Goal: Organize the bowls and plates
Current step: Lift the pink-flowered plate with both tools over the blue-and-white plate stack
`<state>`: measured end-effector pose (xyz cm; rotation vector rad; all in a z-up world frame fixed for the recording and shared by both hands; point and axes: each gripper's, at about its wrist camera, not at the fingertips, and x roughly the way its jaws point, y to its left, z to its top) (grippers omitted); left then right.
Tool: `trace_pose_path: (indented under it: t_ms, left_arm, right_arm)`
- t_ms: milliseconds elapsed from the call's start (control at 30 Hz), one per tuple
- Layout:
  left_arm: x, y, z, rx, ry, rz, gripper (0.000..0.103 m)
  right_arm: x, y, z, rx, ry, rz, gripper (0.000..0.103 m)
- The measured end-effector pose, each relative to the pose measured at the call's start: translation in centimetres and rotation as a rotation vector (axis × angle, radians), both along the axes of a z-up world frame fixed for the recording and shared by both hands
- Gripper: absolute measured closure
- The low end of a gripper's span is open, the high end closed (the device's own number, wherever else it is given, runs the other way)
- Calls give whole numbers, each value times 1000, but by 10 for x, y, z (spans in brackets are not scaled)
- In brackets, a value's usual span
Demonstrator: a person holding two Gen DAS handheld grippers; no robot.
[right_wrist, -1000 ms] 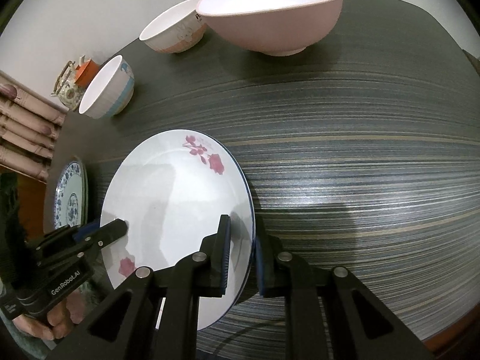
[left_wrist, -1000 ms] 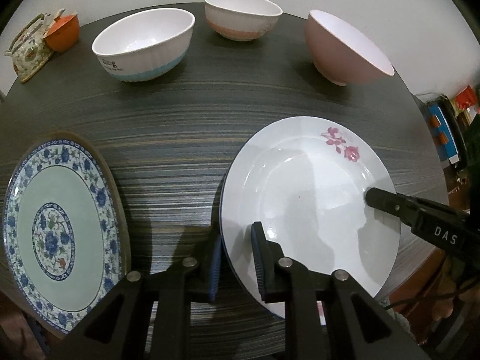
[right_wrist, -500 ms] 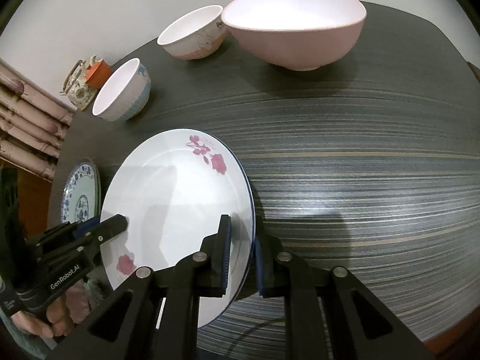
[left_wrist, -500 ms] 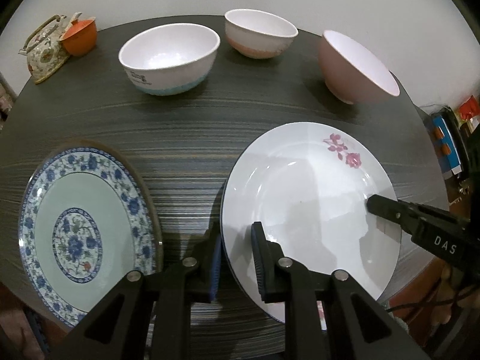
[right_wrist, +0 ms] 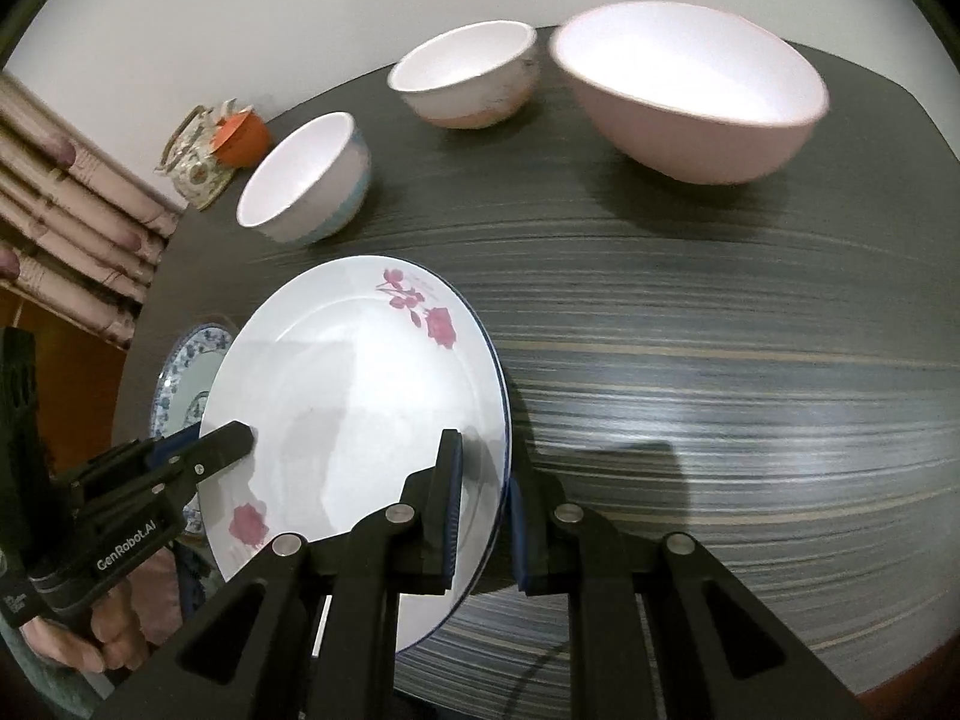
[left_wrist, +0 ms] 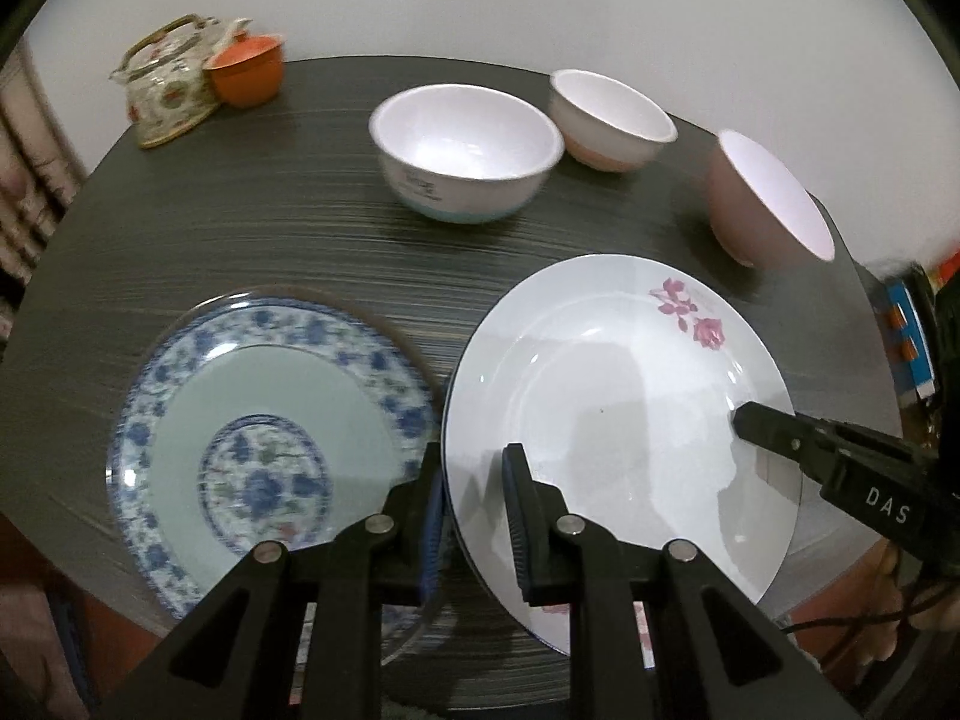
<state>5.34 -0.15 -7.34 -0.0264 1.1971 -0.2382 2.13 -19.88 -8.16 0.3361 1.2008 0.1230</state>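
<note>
White plate (left_wrist: pixel 612 396), pink roses on rim: tilted, raised near the surface's front edge. Blue-floral plate (left_wrist: pixel 264 420): flat, front-left. Blue-banded bowl (left_wrist: pixel 465 159), peach-banded bowl (left_wrist: pixel 609 117), pink bowl (left_wrist: pixel 762 204): upright along the back edge.

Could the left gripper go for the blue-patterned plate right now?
Probably not yet: the left gripper is shut on the white flowered plate's rim, shared with the right gripper. The blue-patterned plate lies uncovered just beside it.

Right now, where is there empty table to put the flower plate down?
Bare table lies right of the white rose plate, below the pink bowl. Crowded: the blue-patterned plate on the left and the bowls behind.
</note>
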Motion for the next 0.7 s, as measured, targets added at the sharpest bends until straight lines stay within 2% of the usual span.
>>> trace_pose_path:
  t_ms: [433,700]
  left_arm:
    - [-11,88,14,7,-23,173,84]
    - [-15,141,10,10,-4,276,84]
  right_arm:
    - [28,71,11,9,-17,112,89]
    - [35,124,12,17,-21,190,89]
